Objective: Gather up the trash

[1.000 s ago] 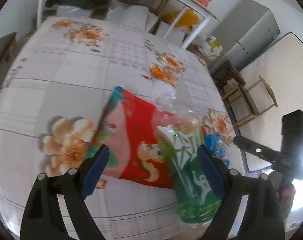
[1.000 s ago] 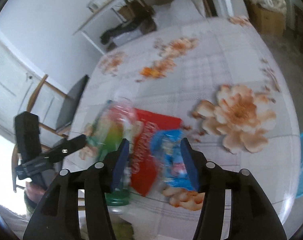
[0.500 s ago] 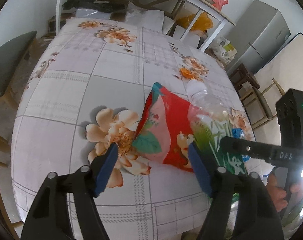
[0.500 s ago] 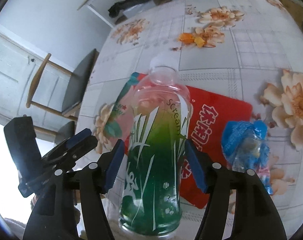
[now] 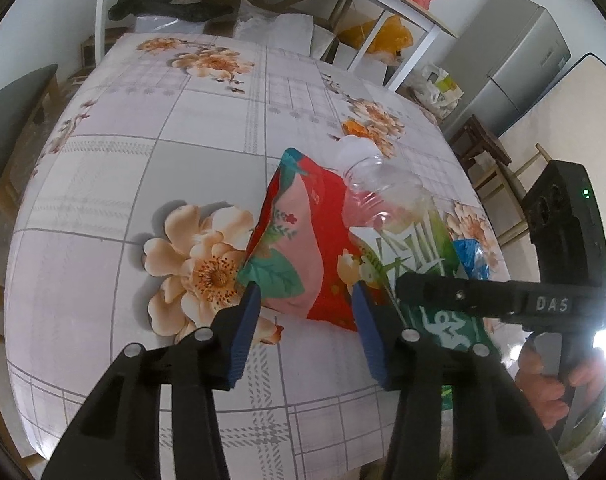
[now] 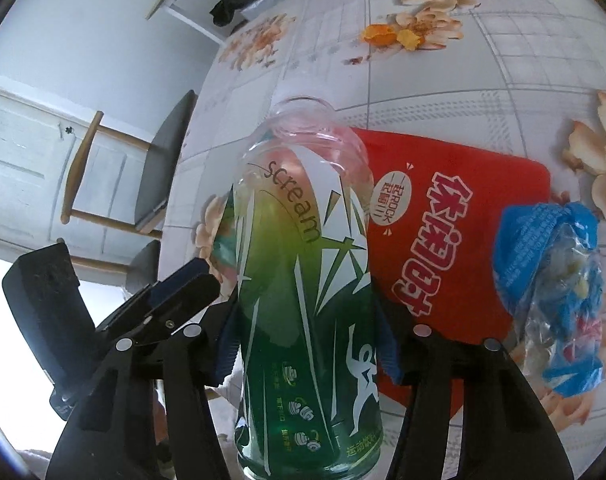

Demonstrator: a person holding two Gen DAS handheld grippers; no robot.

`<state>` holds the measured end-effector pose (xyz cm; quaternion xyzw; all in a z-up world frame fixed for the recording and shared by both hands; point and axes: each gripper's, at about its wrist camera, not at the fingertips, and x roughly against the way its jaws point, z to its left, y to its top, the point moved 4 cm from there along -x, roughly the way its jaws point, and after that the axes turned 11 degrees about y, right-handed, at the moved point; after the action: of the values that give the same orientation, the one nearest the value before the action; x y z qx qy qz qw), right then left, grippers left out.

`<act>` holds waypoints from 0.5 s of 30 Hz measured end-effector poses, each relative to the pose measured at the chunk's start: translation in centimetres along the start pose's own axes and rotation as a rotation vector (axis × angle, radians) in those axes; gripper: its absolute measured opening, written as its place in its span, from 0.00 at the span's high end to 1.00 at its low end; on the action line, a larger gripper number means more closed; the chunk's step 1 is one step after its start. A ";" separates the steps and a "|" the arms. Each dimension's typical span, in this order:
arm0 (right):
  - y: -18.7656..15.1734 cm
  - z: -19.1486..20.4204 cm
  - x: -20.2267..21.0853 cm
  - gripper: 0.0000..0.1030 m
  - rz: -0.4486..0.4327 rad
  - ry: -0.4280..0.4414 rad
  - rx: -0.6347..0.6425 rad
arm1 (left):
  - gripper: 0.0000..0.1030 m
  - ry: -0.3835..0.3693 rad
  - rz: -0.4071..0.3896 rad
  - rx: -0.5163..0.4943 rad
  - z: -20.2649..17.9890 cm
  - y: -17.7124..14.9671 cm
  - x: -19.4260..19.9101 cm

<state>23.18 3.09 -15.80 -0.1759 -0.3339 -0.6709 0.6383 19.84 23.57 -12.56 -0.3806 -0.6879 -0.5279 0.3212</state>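
Pinching the green plastic bottle point(image 6: 307, 280) in the right gripper point(image 6: 307, 344), pads pressed on both sides of its label after closing in a little.

Lying across a red snack bag point(image 5: 303, 240) on the floral tablecloth point(image 5: 143, 160), neck pointing away, near the table's front edge; crumpled blue wrapper point(image 6: 559, 288) just beside the bag on the right. Left gripper point(image 5: 305, 320) closing around the bag's near corner, blue pads point(image 5: 243, 336) either side of it, contact not clear. Orange peel point(image 6: 387, 34) farther up the cloth, well apart.
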 end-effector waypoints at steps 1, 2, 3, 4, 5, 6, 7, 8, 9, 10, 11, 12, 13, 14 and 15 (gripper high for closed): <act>-0.1 0.1 0.3 0.49 -0.004 0.007 0.001 | 0.56 0.001 0.001 0.001 0.0 0.0 0.0; -0.1 0.1 0.6 0.49 -0.009 0.012 0.002 | 0.56 0.001 0.001 0.003 0.0 0.0 0.1; -0.2 0.2 0.9 0.49 -0.015 0.016 0.005 | 0.56 0.002 -0.002 0.004 0.0 0.1 0.1; -0.3 0.3 1.3 0.49 -0.023 0.022 0.009 | 0.56 0.002 -0.003 0.002 0.0 0.1 0.1; -0.3 0.4 1.6 0.49 -0.031 0.029 0.010 | 0.56 -0.001 -0.006 0.001 0.0 0.3 0.2; -0.3 0.4 1.9 0.49 -0.038 0.037 0.010 | 0.56 -0.004 -0.010 -0.003 -0.2 0.6 0.3; -0.4 0.6 2.3 0.49 -0.046 0.048 0.012 | 0.56 -0.006 -0.013 -0.006 -0.3 0.9 0.3; -0.4 0.6 2.8 0.49 -0.055 0.056 0.014 | 0.56 -0.006 -0.019 -0.011 -0.5 1.2 0.4; -0.4 0.8 3.2 0.49 -0.063 0.062 0.017 | 0.56 -0.008 -0.024 -0.019 -0.7 1.5 0.5; -0.3 0.9 3.6 0.49 -0.072 0.068 0.020 | 0.56 -0.010 -0.027 -0.023 -0.9 1.9 0.6; -0.4 1.0 4.5 0.49 -0.088 0.077 0.024 | 0.56 -0.014 -0.032 -0.030 -1.2 2.2 0.7; -0.4 1.2 5.5 0.49 -0.106 0.087 0.030 | 0.56 -0.016 -0.034 -0.033 -1.4 2.5 0.8; -0.4 1.2 6.3 0.49 -0.120 0.091 0.034 | 0.56 -0.018 -0.039 -0.041 -1.8 2.9 0.8; -0.5 1.2 7.7 0.49 -0.146 0.091 0.043 | 0.56 -0.019 -0.042 -0.050 -2.1 3.2 0.9; -0.5 1.0 9.0 0.49 -0.171 0.084 0.050 | 0.56 -0.019 -0.044 -0.059 -2.5 3.6 0.8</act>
<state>21.35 -2.88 -9.22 -0.1025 -0.3373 -0.7214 0.5962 22.60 21.88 -9.57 -0.3796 -0.6833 -0.5513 0.2915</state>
